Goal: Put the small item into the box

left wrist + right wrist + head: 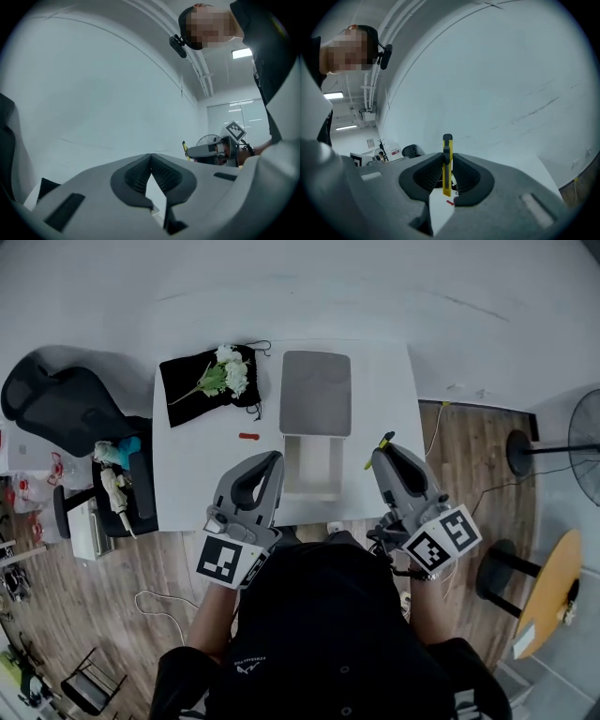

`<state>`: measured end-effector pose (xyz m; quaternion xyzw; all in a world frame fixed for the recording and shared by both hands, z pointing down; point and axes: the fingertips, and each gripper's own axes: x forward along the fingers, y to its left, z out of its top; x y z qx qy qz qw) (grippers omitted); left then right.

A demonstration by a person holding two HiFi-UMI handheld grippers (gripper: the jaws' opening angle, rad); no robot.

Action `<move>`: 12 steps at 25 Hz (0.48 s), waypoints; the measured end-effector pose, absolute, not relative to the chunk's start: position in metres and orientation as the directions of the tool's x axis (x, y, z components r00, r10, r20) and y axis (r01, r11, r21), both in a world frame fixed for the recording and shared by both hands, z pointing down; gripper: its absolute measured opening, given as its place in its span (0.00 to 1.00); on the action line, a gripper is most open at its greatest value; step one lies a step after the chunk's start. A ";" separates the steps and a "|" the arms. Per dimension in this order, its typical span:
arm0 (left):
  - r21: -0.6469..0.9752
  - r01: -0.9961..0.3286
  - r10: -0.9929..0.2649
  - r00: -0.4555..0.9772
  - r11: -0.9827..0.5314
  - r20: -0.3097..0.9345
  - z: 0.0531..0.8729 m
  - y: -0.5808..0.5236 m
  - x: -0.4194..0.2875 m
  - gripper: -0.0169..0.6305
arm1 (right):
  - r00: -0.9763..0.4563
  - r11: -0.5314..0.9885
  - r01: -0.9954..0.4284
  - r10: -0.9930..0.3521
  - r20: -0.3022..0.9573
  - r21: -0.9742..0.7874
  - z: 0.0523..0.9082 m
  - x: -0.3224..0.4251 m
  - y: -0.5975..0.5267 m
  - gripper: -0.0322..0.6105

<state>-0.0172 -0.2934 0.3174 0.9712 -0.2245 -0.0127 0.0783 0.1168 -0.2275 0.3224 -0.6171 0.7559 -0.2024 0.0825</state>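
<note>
My right gripper (pixel 383 448) is shut on a yellow utility knife (pixel 379 449), held up above the table's right front, to the right of the open white box (pixel 310 465). In the right gripper view the knife (pixel 447 164) stands upright between the pads, its dark tip poking above the jaws. The box's grey lid (pixel 316 393) lies just behind the box. My left gripper (pixel 275 460) is raised left of the box, jaws shut with nothing between them (pixel 151 157). A small red item (pixel 247 436) lies on the table left of the box.
A black cloth (pixel 187 382) with white flowers (pixel 228 371) lies at the table's back left. A black office chair (pixel 66 409) stands to the left, a fan (pixel 586 442) and a round wooden table (pixel 548 592) to the right. Cables run over the wooden floor.
</note>
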 end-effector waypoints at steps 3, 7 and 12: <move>0.167 -0.394 -0.397 0.918 -0.904 0.014 0.323 -0.305 -0.013 0.03 | -0.202 0.123 -0.907 -0.967 0.159 -0.403 0.333 0.112 -0.237 0.16; 0.193 -0.343 -0.347 0.938 -0.919 0.013 0.329 -0.315 -0.008 0.03 | -0.189 0.085 -0.920 -0.951 0.244 -0.382 0.364 0.106 -0.252 0.16; 0.200 -0.305 -0.306 0.952 -0.931 0.026 0.338 -0.326 -0.008 0.03 | -0.147 0.008 -0.937 -0.916 0.373 -0.349 0.412 0.098 -0.263 0.16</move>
